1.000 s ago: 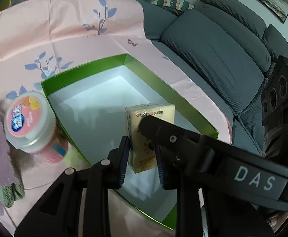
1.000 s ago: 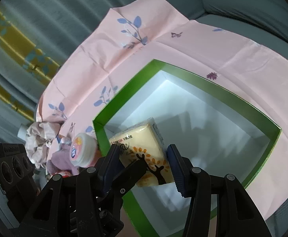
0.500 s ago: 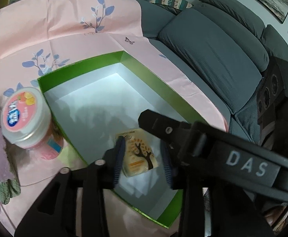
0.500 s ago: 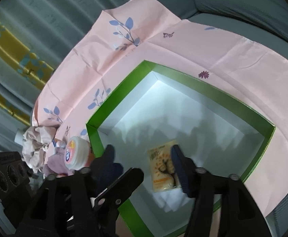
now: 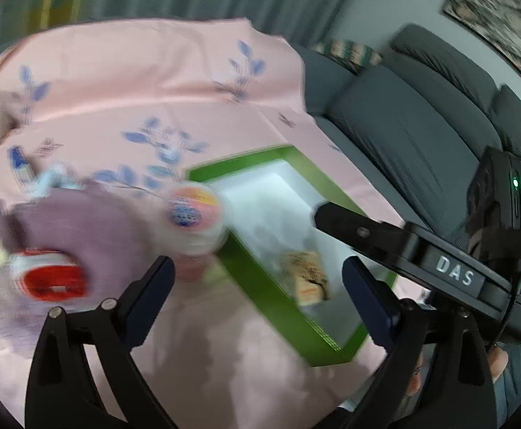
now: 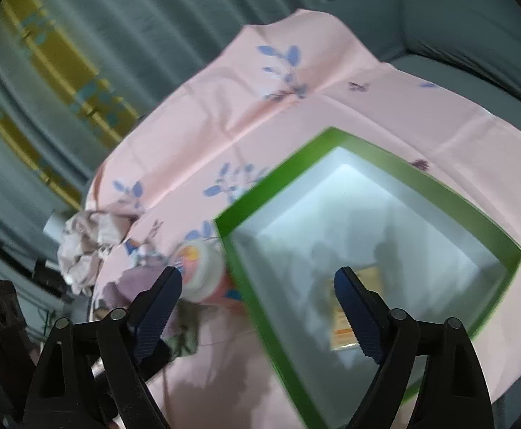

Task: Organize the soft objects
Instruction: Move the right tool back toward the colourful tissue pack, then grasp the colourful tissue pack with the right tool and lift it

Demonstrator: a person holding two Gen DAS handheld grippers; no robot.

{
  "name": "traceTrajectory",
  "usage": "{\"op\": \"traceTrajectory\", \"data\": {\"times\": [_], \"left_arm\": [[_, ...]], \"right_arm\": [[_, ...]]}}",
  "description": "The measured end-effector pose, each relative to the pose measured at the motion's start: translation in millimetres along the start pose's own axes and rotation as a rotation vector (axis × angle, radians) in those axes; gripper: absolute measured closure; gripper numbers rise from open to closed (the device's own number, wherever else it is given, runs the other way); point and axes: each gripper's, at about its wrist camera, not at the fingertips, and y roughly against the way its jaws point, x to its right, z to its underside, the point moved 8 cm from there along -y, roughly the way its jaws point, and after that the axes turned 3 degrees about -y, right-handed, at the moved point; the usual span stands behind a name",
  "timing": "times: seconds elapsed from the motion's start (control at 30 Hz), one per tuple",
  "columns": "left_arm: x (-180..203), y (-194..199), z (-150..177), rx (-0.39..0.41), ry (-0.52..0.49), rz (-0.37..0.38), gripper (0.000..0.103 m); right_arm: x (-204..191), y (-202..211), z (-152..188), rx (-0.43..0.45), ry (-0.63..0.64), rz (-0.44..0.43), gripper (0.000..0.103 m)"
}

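Purple cloth lies on the left of my table, with a red pack on it. Next comes the round tub. My left gripper is opening wide, holding nothing. The tissue pack lies in the green box. My right gripper is opening too, with nothing in it.

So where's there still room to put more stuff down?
Most of the green box floor is bare; only the tissue pack lies near one corner. The pink cloth beyond the box, toward the curtain, is bare too. It's crowded beside the box: the round tub, purple cloth and red-labelled item.
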Motion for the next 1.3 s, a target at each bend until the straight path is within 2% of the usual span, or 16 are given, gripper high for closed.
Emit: {"op": "traceTrajectory", "data": {"times": [0.17, 0.3, 0.47, 0.53, 0.63, 0.8, 0.93, 1.1, 1.2, 1.3], "left_arm": [[-61, 45, 2, 0.048, 0.071, -0.134, 0.006], [-130, 80, 13, 0.081, 0.161, -0.282, 0.006], [-199, 105, 31, 0.101, 0.344, -0.342, 0.006], [-215, 110, 39, 0.104, 0.39, -0.368, 0.007], [-232, 107, 45, 0.096, 0.432, -0.354, 0.007], [-254, 105, 54, 0.081, 0.492, -0.345, 0.008], [-264, 95, 55, 0.055, 0.522, -0.335, 0.014], [-275, 91, 60, 0.044, 0.566, -0.306, 0.016], [-277, 88, 62, 0.031, 0.568, -0.307, 0.016], [-278, 87, 64, 0.025, 0.57, -0.305, 0.016]], "right_arm": [[-52, -6, 9, -0.042, 0.082, -0.074, 0.014], [-116, -27, 21, -0.129, 0.204, -0.114, 0.014], [-187, -65, 27, -0.234, 0.328, -0.142, 0.014], [-215, -89, 28, -0.28, 0.37, -0.133, 0.015], [-249, -125, 30, -0.321, 0.422, -0.095, 0.017], [-299, -203, 46, -0.406, 0.532, 0.009, 0.039], [-309, -255, 54, -0.442, 0.598, 0.084, 0.055], [-306, -304, 56, -0.463, 0.637, 0.162, 0.057], [-302, -328, 55, -0.455, 0.662, 0.208, 0.066], [-301, -335, 57, -0.472, 0.638, 0.174, 0.071]]}}
